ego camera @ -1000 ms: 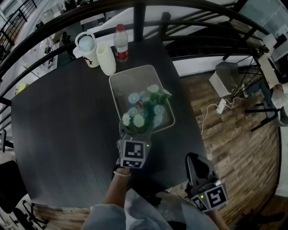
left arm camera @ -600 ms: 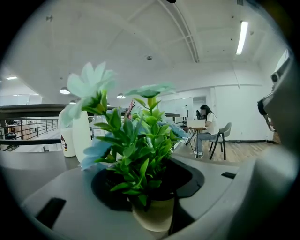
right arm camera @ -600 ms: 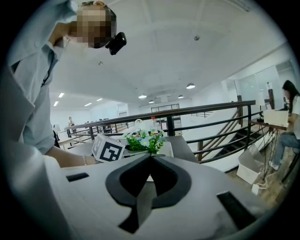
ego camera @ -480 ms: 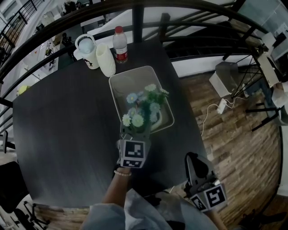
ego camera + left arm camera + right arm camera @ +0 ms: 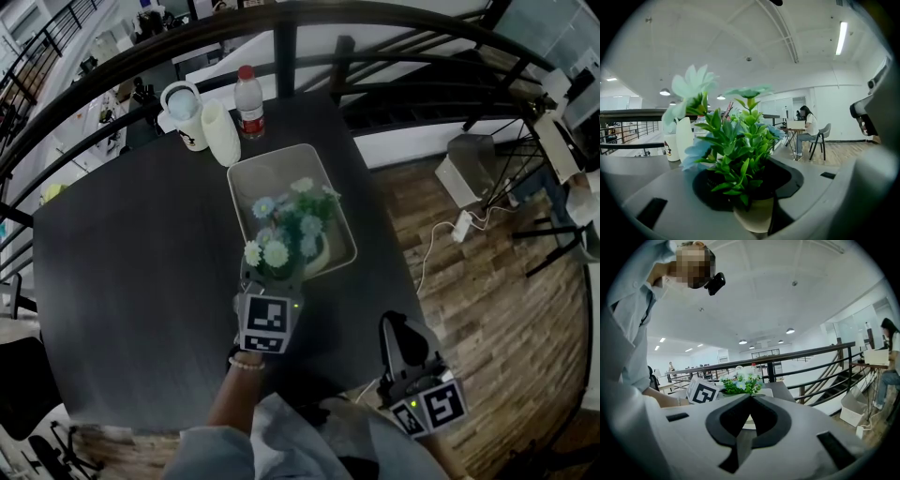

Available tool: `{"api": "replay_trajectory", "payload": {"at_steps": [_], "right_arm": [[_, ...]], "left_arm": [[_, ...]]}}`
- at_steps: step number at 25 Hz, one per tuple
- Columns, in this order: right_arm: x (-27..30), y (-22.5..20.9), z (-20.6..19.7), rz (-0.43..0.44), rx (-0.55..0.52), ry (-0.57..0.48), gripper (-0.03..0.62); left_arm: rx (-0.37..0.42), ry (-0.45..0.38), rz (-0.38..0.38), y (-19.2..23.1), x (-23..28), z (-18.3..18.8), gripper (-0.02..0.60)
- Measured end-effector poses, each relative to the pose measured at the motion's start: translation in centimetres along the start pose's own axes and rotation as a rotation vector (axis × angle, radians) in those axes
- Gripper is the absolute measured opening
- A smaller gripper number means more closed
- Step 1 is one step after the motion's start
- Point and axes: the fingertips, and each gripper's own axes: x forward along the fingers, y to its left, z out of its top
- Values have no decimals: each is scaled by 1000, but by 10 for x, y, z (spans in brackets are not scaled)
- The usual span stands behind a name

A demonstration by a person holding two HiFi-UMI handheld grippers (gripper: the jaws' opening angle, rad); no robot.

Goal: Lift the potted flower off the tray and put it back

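**One cream pot of pale blue and white flowers (image 5: pixel 284 236) clamped in the left gripper (image 5: pixel 270 278)**

The left gripper's fingers (image 5: pixel 843 197) have just been closing, and they now grasp the pot low on its round body, one finger on each side. The green leaves and blooms rise above and ahead of them. Beneath the fingertips and stretching away beyond them lies the pale grey rectangular tray (image 5: pixel 281 171). The pot is over the tray's near end, but no view shows whether its base rests on the tray floor. Well beyond the fingers, past the tray's far end, a white lidded mug (image 5: pixel 183 111), a cream cup (image 5: pixel 218 133) and a clear plastic bottle with a red cap (image 5: pixel 250 99) stand close together on the black counter (image 5: pixel 131 272).

The right gripper (image 5: pixel 395 325) hangs at the counter's near edge, well to the right of the left fingers. Its own fingers (image 5: pixel 811 427) are clenched together with nothing between them.
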Motion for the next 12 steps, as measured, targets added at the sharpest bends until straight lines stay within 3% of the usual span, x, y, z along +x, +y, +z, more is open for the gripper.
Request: {"api": "replay_trajectory", "payload": {"at_steps": [7, 12], "right_arm": [[-4, -1, 12, 18, 21, -48, 2], [-9, -5, 25, 25, -31, -87, 2]], "left_arm": [[26, -28, 11, -5, -20, 26, 181], [43, -49, 19, -9, -35, 45, 180]]}}
